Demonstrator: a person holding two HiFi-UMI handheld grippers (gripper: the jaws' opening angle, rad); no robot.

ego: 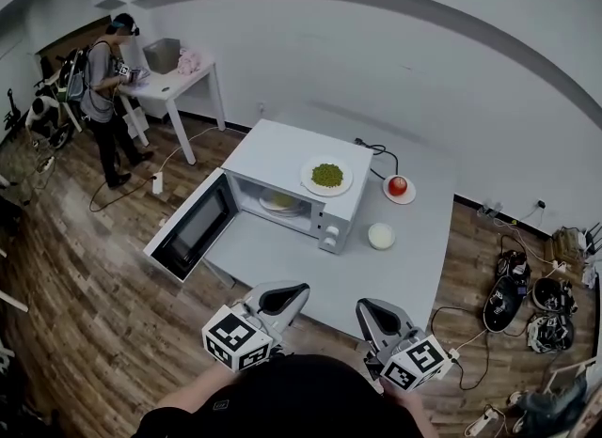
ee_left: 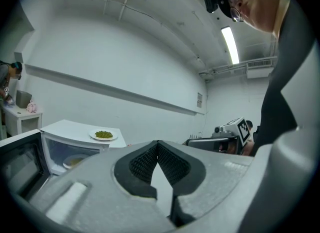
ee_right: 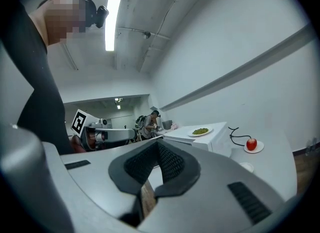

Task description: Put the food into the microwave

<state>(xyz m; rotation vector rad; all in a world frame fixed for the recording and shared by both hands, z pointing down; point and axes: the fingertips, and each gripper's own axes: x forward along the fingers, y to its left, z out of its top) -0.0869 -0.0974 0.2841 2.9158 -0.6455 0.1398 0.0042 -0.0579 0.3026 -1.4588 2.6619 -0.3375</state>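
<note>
Left gripper [ego: 282,299] and right gripper [ego: 380,320] both hang clamped shut on nothing at the table's [ego: 282,262] near edge, and the plate of greens [ego: 326,176] sits dead ahead atop the microwave [ego: 273,154] (door [ego: 193,229] open leftward), roughly midway between them.

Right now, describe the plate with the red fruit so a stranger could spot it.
Start at the white microwave on the grey table. To its right, beside the black cord, sits a small plate; it alone carries a round red fruit.
</note>
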